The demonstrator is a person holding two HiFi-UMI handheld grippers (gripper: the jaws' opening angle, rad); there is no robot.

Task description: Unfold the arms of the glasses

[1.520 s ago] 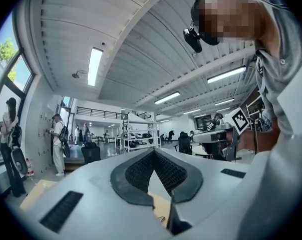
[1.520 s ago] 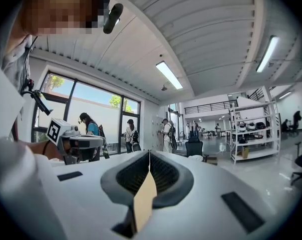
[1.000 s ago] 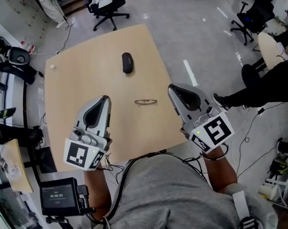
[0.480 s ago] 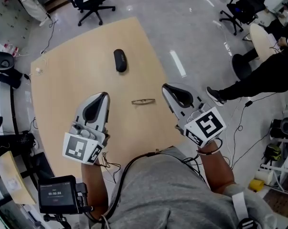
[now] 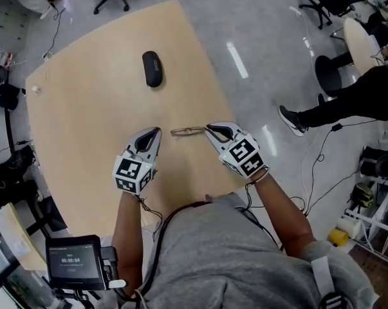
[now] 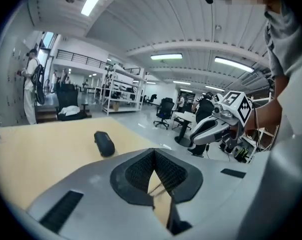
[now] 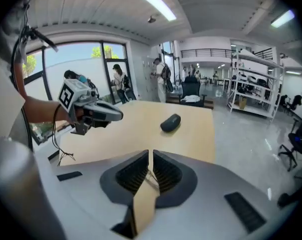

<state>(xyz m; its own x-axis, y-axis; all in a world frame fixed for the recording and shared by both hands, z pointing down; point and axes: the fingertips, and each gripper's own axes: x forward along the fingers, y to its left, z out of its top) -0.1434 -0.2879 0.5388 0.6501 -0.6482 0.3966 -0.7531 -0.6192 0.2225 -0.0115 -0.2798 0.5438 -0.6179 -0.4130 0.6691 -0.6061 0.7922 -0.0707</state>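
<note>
Both claws have dropped low over the surface (image 5: 84,127) since a second ago! The left claw (image 5: 156,131) sits at nine o'clock of the glasses (image 5: 187,131) and the right claw (image 5: 210,129) at three, both clenched on nothing. They flank the frame, likely so each can take one arm. The glasses lie seemingly folded, dead ahead at twelve. Count: two claws, one pair of glasses, and one dark case (image 5: 152,68) farther off at eleven.

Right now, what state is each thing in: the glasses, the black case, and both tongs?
Glasses: lying on the table, arms apparently folded, not gripped.
Black case: closed, lying apart from the glasses.
Left tongs: shut, empty.
Right tongs: shut, empty, beside the glasses' end.
</note>
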